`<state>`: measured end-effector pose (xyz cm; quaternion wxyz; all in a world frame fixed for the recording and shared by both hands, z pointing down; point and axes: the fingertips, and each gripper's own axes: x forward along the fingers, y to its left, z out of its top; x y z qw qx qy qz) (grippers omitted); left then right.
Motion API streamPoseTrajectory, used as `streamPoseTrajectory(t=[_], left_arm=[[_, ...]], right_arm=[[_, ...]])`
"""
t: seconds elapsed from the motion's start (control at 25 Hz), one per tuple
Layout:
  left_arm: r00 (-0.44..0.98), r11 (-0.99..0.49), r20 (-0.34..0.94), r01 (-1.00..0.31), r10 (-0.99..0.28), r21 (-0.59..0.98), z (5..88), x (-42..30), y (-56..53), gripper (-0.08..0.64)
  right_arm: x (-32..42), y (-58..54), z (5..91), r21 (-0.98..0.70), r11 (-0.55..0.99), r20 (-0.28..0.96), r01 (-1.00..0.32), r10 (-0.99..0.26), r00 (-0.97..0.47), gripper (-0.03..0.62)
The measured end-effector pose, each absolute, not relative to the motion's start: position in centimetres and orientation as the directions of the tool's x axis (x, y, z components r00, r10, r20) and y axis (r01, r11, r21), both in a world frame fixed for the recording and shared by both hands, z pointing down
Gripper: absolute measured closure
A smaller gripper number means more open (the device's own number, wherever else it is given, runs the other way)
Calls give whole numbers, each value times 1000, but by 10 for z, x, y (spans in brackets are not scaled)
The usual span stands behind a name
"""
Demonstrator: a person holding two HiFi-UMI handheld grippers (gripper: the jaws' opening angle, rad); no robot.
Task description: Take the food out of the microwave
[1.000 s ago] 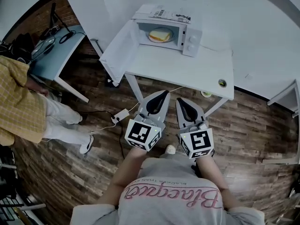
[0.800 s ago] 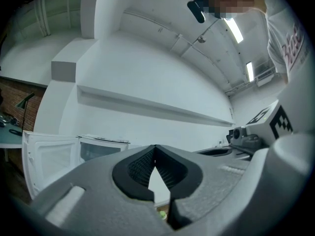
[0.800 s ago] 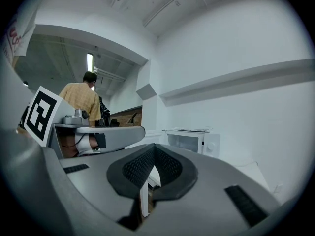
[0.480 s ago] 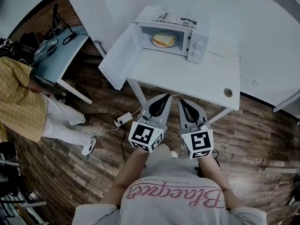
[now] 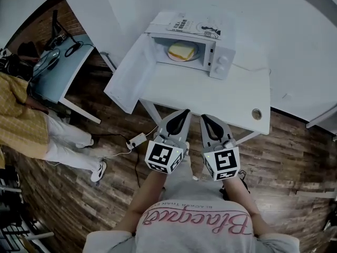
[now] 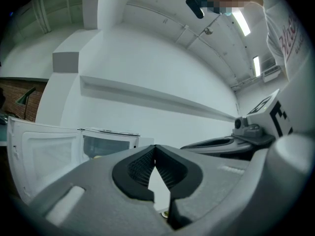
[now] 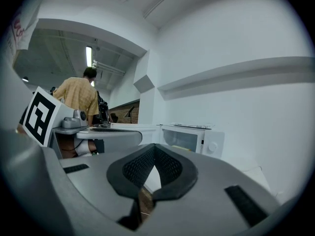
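The white microwave [image 5: 218,62] stands at the back of a white table [image 5: 210,96] with its door [image 5: 129,73] swung open to the left. Inside lies the food [image 5: 182,50], a sandwich on a plate. My left gripper [image 5: 183,111] and right gripper [image 5: 204,116] are side by side at the table's front edge, level and pointing at the microwave, both shut and empty. In the left gripper view the shut jaws [image 6: 155,147] face the microwave [image 6: 108,144] and its door [image 6: 39,151]. The right gripper view shows its shut tips [image 7: 155,145] below the microwave [image 7: 194,139].
Papers [image 5: 195,25] lie on top of the microwave. A small round thing [image 5: 256,113] sits near the table's right front corner. A person in a yellow shirt [image 5: 21,125] stands at the left beside a blue-grey desk [image 5: 58,70]. A power strip [image 5: 138,138] lies on the wooden floor.
Both grippers have moved forward together up to the table's front edge, and the microwave now looks nearer. Their jaws have stayed shut.
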<state>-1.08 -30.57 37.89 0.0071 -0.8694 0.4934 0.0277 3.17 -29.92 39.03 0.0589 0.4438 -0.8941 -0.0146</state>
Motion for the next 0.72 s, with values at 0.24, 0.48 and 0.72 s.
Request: streamPoseTrajectory(t=[0.24,0.48,0.72], left_arm=[[505,-507,-70,-862,-860,8,377,-22,-360,555],[495,-499,-84,-866,-865,32,375,-34,-413,554],[491,-492,-31,-868,-870,64,391,-46,-461,367]], right_arm=[[18,-353,389,98,613,107,-784,-790,-604,583],[9,-407,387,89,605,112,-791,-795,-596,581],[4,-449,395,74,598,138,-798,-799,-585,583]])
